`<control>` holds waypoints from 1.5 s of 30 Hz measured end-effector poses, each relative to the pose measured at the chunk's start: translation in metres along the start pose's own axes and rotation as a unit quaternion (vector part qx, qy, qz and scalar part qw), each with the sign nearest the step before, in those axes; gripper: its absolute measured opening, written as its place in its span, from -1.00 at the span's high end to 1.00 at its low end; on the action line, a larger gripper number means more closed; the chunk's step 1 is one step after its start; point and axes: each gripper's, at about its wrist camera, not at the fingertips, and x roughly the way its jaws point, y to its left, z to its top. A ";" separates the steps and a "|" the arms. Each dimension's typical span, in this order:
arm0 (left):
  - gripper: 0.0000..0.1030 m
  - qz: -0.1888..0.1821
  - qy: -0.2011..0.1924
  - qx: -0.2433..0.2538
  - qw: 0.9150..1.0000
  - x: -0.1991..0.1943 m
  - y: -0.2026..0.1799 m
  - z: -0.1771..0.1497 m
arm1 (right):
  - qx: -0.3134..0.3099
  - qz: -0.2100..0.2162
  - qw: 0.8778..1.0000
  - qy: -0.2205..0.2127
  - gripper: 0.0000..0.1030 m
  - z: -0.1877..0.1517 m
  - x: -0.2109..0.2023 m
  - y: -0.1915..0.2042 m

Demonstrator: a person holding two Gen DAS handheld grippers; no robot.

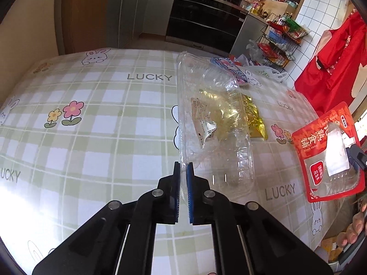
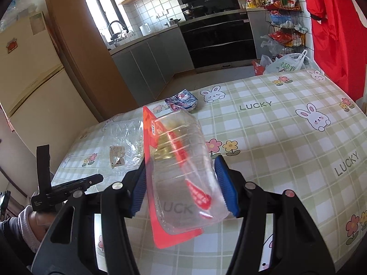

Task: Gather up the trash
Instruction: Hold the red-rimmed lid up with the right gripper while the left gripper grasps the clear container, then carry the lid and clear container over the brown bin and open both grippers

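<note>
Pinching the near rim of the clear clamshell (image 1: 213, 119), the left gripper (image 1: 183, 178) needs a steady lift. Right of it, the right gripper (image 2: 181, 183) clasps the red-labelled tray (image 2: 181, 160), seemingly airborne. Beyond the clamshell: gold wrapper (image 1: 254, 119), blue packet (image 1: 229, 68).

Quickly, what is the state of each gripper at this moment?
Left gripper: shut on the rim of the clear plastic box.
Right gripper: shut on the red-lidded clear tray.
</note>
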 end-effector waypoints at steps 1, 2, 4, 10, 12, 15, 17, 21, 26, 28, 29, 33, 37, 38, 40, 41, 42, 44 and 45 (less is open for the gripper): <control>0.89 -0.001 -0.003 0.000 1.000 -0.005 0.001 -0.001 | -0.001 0.001 1.000 -0.001 -0.12 0.000 -0.002 0.002; 0.89 -0.003 -0.006 0.001 1.000 -0.010 0.001 -0.001 | -0.002 0.002 1.000 -0.001 -0.12 -0.001 -0.005 0.004; 0.89 -0.004 -0.013 0.002 1.000 -0.020 0.001 -0.003 | -0.006 0.003 1.000 -0.003 -0.12 -0.001 -0.010 0.008; 0.90 -0.009 -0.034 0.006 0.999 -0.051 0.003 -0.010 | -0.014 0.008 1.000 -0.008 -0.12 -0.006 -0.027 0.018; 0.90 -0.010 -0.042 0.006 0.999 -0.062 0.004 -0.012 | -0.016 0.010 1.000 -0.009 -0.12 -0.008 -0.033 0.023; 0.90 -0.015 -0.055 0.003 0.998 -0.080 0.006 -0.017 | -0.018 0.016 1.000 -0.012 -0.12 -0.012 -0.042 0.028; 0.90 -0.018 -0.066 -0.001 0.998 -0.095 0.006 -0.021 | -0.020 0.019 1.000 -0.013 -0.12 -0.015 -0.049 0.033; 0.90 -0.025 -0.087 -0.004 0.996 -0.125 0.009 -0.031 | -0.028 0.028 0.999 -0.015 -0.12 -0.022 -0.064 0.046; 0.90 -0.022 -0.117 0.002 0.993 -0.164 0.011 -0.048 | -0.043 0.041 0.998 -0.014 -0.12 -0.034 -0.082 0.064; 0.90 -0.023 -0.127 -0.001 0.992 -0.179 0.013 -0.056 | -0.049 0.046 0.998 -0.013 -0.12 -0.040 -0.090 0.071; 0.90 -0.023 -0.130 -0.003 0.991 -0.186 0.014 -0.059 | -0.050 0.049 0.998 -0.012 -0.12 -0.043 -0.093 0.074; 0.90 -0.018 -0.143 -0.007 0.990 -0.211 0.021 -0.073 | -0.053 0.062 0.997 -0.007 -0.12 -0.057 -0.108 0.087; 0.90 -0.019 -0.145 -0.008 0.989 -0.227 0.024 -0.093 | -0.065 0.072 0.995 0.004 -0.12 -0.073 -0.125 0.101; 0.90 -0.018 -0.145 -0.007 0.989 -0.230 0.024 -0.099 | -0.069 0.075 0.995 0.007 -0.12 -0.079 -0.129 0.104; 0.90 -0.019 -0.143 -0.012 0.989 -0.235 0.026 -0.108 | -0.075 0.079 0.994 0.013 -0.12 -0.088 -0.135 0.109; 0.90 -0.021 -0.142 -0.018 0.990 -0.238 0.027 -0.113 | -0.078 0.082 0.993 0.018 -0.12 -0.094 -0.139 0.112; 0.90 -0.021 -0.141 -0.022 0.989 -0.241 0.029 -0.117 | -0.082 0.085 0.993 0.023 -0.12 -0.099 -0.142 0.115; 0.90 -0.020 -0.145 -0.027 0.989 -0.248 0.031 -0.124 | -0.090 0.088 0.992 0.031 -0.12 -0.108 -0.147 0.120; 0.90 -0.020 -0.148 -0.028 0.988 -0.252 0.032 -0.127 | -0.094 0.090 0.991 0.036 -0.12 -0.112 -0.149 0.122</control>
